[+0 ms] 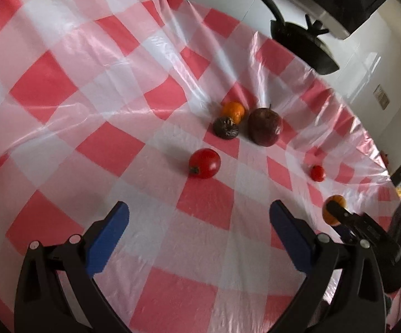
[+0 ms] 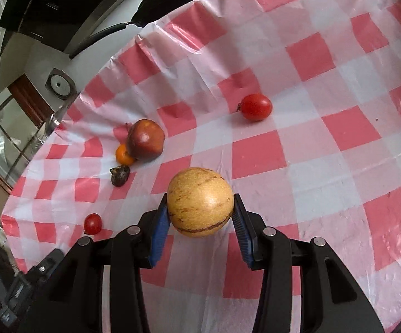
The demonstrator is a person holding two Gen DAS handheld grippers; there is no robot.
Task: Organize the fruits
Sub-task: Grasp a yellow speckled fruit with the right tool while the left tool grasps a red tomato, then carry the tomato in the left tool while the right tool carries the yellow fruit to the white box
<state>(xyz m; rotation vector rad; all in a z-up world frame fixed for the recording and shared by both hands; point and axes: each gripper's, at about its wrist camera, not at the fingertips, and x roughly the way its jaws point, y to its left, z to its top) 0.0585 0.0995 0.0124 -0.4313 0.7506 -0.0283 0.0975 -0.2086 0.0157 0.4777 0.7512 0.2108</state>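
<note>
The right tool is clenched on a round yellow striped fruit, both blue pads pressed to its sides, and the fruit looks lifted clear of the checked cloth on the bench. The left tool stands released, nothing between its pads, hanging over bare cloth with the larger tomato just ahead of it. A loose group already lies together: a dark red apple, a small orange touching it, and a wrinkled dark fruit just beside them. A small tomato sits apart near the bench edge. My judgement is that the step in hand is carrying the yellow fruit toward that group. To do it well, keep the grip steady on the widest part of the fruit, since it is round and smooth and could slip; lower it until it rests on the cloth before letting go, and set it beside the apple rather than against it, so nothing rolls. The open room lies between the held fruit and the group. The cloth wrinkles and drops away behind the group, so approach from the near side and stop short of that edge.
</note>
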